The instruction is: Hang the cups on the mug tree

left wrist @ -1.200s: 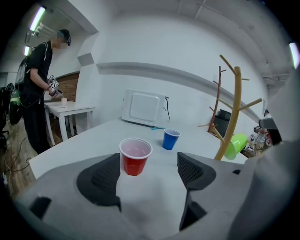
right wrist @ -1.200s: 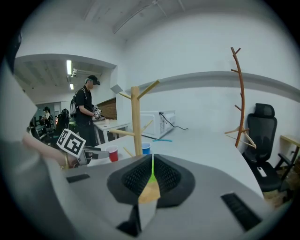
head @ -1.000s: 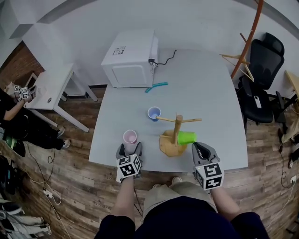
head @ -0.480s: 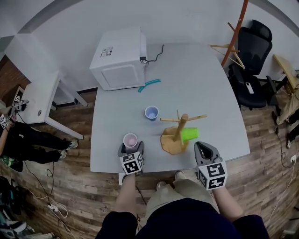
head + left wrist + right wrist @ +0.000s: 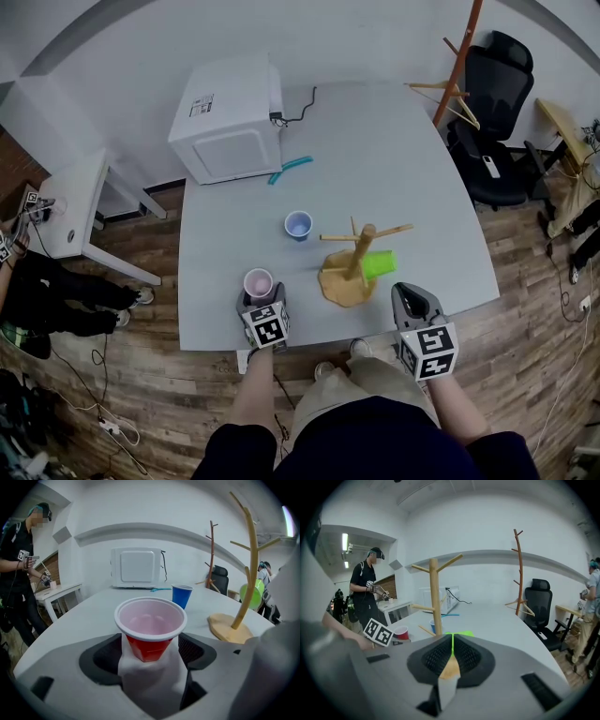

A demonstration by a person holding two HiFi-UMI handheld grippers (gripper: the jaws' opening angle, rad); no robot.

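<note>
Grey counter [image 5: 412,169]: left gripper [image 5: 262,296], jaws spread, straddles red cup [image 5: 258,282]; right gripper [image 5: 412,295] closed on nothing. An off-centre squeeze could tip or crumple this light cup beside mug tree [image 5: 356,267].

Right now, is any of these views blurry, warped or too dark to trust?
Head view: evenly lit, sharp, table edges bowed by the lens. Left gripper view: strong fisheye, black corners, red cup crisp. Right gripper view: same dark corners, green cup mostly hidden behind the shut right hand-held gripper.
</note>
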